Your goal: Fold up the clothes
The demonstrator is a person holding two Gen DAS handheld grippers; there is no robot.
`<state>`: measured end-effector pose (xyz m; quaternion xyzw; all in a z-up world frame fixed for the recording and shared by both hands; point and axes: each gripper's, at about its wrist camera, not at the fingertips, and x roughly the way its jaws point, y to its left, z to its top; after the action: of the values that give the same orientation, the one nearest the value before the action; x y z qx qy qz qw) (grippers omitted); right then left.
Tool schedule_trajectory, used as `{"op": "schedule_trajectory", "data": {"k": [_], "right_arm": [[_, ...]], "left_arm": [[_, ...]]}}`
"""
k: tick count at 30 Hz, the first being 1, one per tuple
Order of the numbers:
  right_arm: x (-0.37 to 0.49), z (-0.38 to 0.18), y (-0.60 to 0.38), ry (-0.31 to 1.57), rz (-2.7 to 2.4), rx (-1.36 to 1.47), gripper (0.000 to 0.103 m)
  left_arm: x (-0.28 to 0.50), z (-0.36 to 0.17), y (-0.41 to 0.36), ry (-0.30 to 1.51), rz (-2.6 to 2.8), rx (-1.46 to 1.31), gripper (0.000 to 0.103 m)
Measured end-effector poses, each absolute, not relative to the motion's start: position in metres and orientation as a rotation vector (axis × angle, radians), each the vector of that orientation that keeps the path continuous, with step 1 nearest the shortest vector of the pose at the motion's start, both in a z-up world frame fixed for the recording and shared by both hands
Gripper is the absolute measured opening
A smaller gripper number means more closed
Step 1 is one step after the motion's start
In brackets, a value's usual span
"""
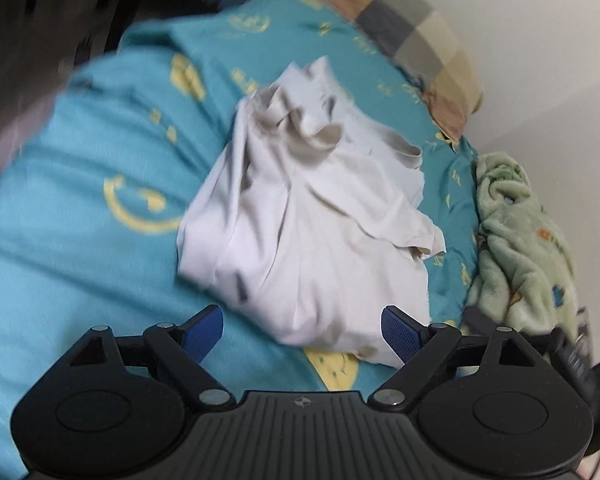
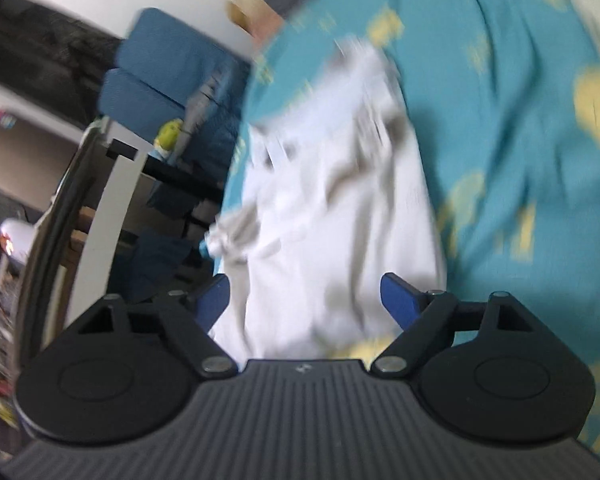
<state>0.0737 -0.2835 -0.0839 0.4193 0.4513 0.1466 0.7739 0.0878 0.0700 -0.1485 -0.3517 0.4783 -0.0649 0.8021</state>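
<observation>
both grippers, left gripper (image 1: 302, 330) and right gripper (image 2: 304, 298), stand spread and empty; we judge the white garment (image 1: 300, 216) at frame centre soft, limp, light, best pinched at its hem corners.

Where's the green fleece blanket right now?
In the left wrist view, the green fleece blanket lies bunched at the right edge of the teal patterned bedspread, right of the white crumpled garment.
</observation>
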Motion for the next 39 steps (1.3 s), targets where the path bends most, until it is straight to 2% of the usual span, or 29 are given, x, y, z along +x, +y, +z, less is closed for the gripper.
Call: {"op": "schedule_trajectory", "data": {"k": [4, 9, 10, 11, 12, 13, 14, 16, 18, 22, 31, 39], "right_arm": [[0.068, -0.110, -0.273, 1.093, 0.280, 0.980, 0.085], [0.074, -0.122, -0.274, 1.050, 0.221, 1.005, 0.084], [0.075, -0.122, -0.275, 1.032, 0.211, 1.007, 0.076], [0.077, -0.122, -0.276, 1.013, 0.201, 1.008, 0.073], [0.078, -0.122, -0.278, 0.994, 0.191, 1.010, 0.061], [0.080, -0.122, -0.279, 0.976, 0.182, 1.011, 0.037], [0.081, -0.121, -0.280, 0.965, 0.179, 1.001, 0.027], [0.082, -0.118, -0.281, 0.951, 0.184, 0.988, 0.019], [0.083, -0.114, -0.281, 0.933, 0.194, 0.975, 0.017], [0.082, -0.097, -0.287, 0.874, 0.232, 0.963, 0.015], [0.035, -0.029, -0.301, 0.779, 0.224, 1.023, 0.013], [-0.071, -0.011, -0.315, 0.796, 0.156, 1.055, 0.014]], "left_arm": [[0.092, -0.174, 0.085, 1.065, -0.120, -0.936, 0.088], [0.108, -0.204, 0.097, 1.080, -0.091, -1.069, 0.083], [0.110, -0.206, 0.097, 1.069, -0.085, -1.075, 0.082], [0.113, -0.208, 0.098, 1.057, -0.080, -1.081, 0.079], [0.115, -0.211, 0.098, 1.045, -0.075, -1.087, 0.069], [0.116, -0.212, 0.098, 1.036, -0.070, -1.086, 0.060], [0.117, -0.211, 0.098, 1.030, -0.064, -1.077, 0.055], [0.116, -0.209, 0.099, 1.005, -0.085, -1.081, 0.038], [0.114, -0.201, 0.101, 0.955, -0.110, -1.086, 0.025], [0.104, -0.180, 0.103, 0.854, -0.155, -1.087, 0.016], [0.055, -0.089, 0.078, 0.784, -0.207, -0.996, 0.013], [-0.046, -0.075, 0.068, 0.846, -0.233, -1.084, 0.013]]}}
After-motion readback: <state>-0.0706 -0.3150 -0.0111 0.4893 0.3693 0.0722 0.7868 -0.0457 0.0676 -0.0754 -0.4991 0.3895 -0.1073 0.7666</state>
